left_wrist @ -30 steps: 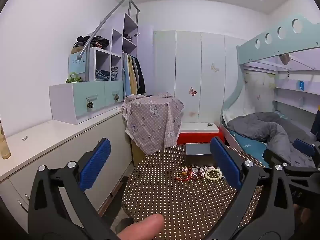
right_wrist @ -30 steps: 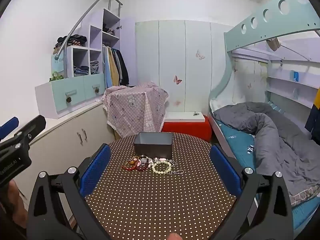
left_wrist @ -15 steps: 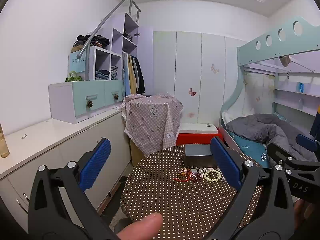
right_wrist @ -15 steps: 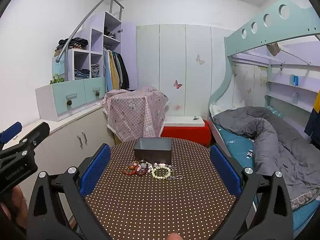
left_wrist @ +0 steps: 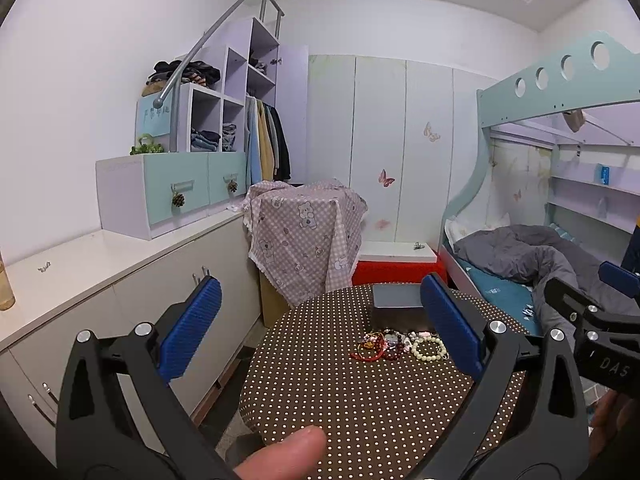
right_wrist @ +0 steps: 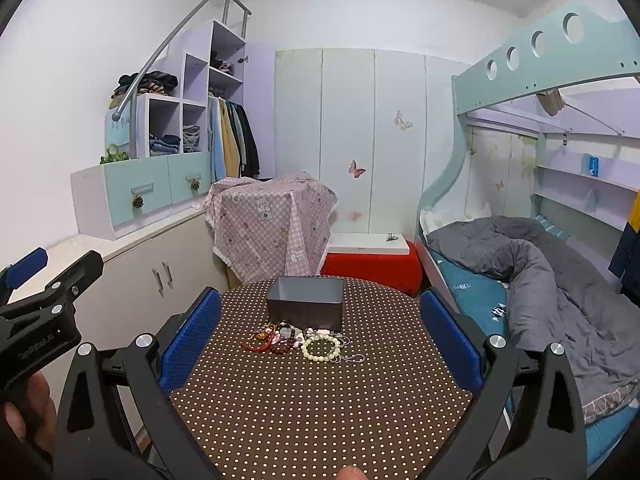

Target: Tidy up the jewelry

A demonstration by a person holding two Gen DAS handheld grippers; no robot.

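Observation:
A pile of jewelry lies on a round brown polka-dot table: a red bracelet, a dark red bead bracelet, a cream bead bracelet and a thin chain. Behind it stands an open grey box. The pile and box also show in the left wrist view. My right gripper is open and empty, held back from the pile. My left gripper is open and empty, left of the table.
A white cabinet counter runs along the left. A checked cloth covers a stand behind the table, next to a red box. A bunk bed with a grey duvet is at the right.
Both grippers have tilted slightly, so the table and jewelry sit a little lower in both views. Both stay open and empty.

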